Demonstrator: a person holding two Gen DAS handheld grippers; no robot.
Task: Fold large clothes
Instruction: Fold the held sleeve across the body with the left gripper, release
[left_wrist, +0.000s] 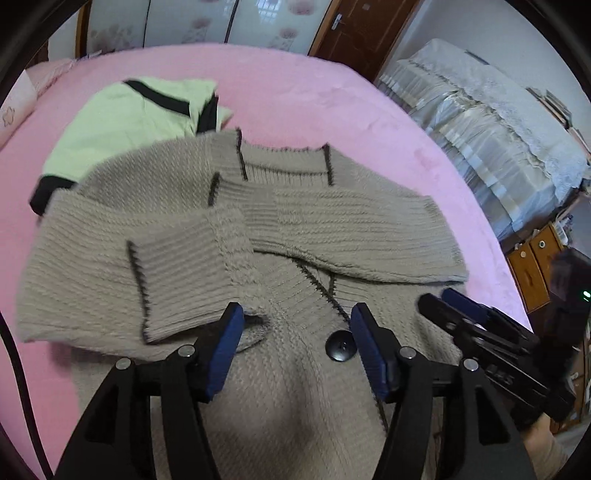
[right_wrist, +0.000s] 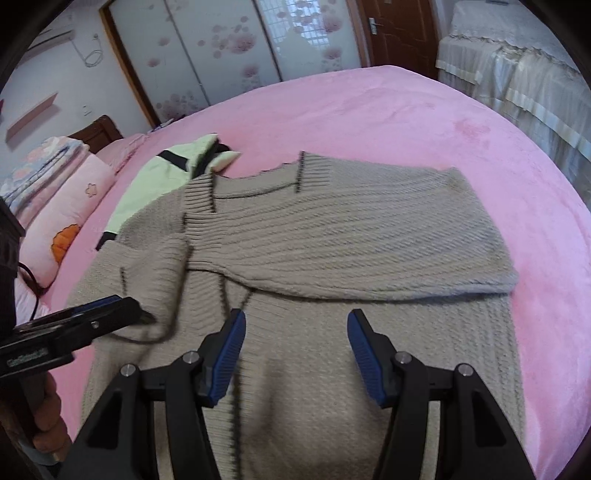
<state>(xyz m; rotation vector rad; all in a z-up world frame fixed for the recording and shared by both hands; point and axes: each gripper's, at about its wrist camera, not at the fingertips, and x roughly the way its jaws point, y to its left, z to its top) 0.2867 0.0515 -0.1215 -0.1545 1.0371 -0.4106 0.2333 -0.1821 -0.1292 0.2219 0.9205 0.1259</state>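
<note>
While both sleeves lay crossed over its chest, the chunky beige knit cardigan sprawled flat on the bed's fuzzy pink blanket, its ribbed cuffs and placket edged in dark stitching, one round black button showing. A smooth pale-green garment with black bands lay folded just behind it. The left hand-held gripper hovered spread, blue ridged pads apart, pinching nothing. The right hand-held gripper likewise stood spread and empty above the knit.
</note>
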